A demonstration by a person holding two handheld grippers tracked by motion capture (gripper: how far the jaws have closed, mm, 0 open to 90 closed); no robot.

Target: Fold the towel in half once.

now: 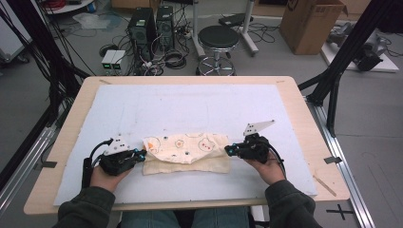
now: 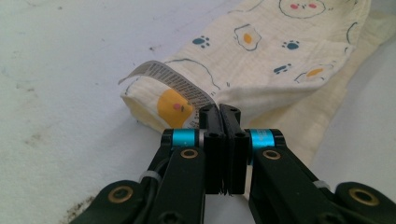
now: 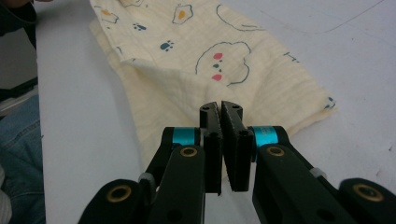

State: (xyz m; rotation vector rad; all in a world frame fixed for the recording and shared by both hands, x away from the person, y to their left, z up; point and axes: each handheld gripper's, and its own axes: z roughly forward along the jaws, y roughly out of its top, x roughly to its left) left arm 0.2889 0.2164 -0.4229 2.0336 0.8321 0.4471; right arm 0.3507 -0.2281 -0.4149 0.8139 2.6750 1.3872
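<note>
- Both pairs of jaws are sitting pressed together with no cloth between the pads, one pair at each end of the folded cloth (image 1: 186,153).
- Over on the left, the left gripper (image 1: 139,155) is resting low at the cloth's left end; in the left gripper view its closed tips (image 2: 223,112) are lying just in front of the folded corner, beside the printed care label (image 2: 173,83), and are pinching nothing.
- Between the two grippers, the cloth is lying on the white mat (image 1: 142,104) that is covering the bench (image 1: 76,109), near the person's edge. It is folded into a long strip, with the printed layer on top and a plain cream layer showing along the near edge.
- On the right, the right gripper (image 1: 229,150) is mirroring the other one, and in the right gripper view its shut tips (image 3: 222,109) are pointing at the cloth's right end without gripping it.
- Judging by this even placing, the person is probably lining up both ends so the strip can be taken evenly; the jaws would need to part before any grip.
- Care is needed at the left corner, where the label may get caught instead of the fabric.
</note>
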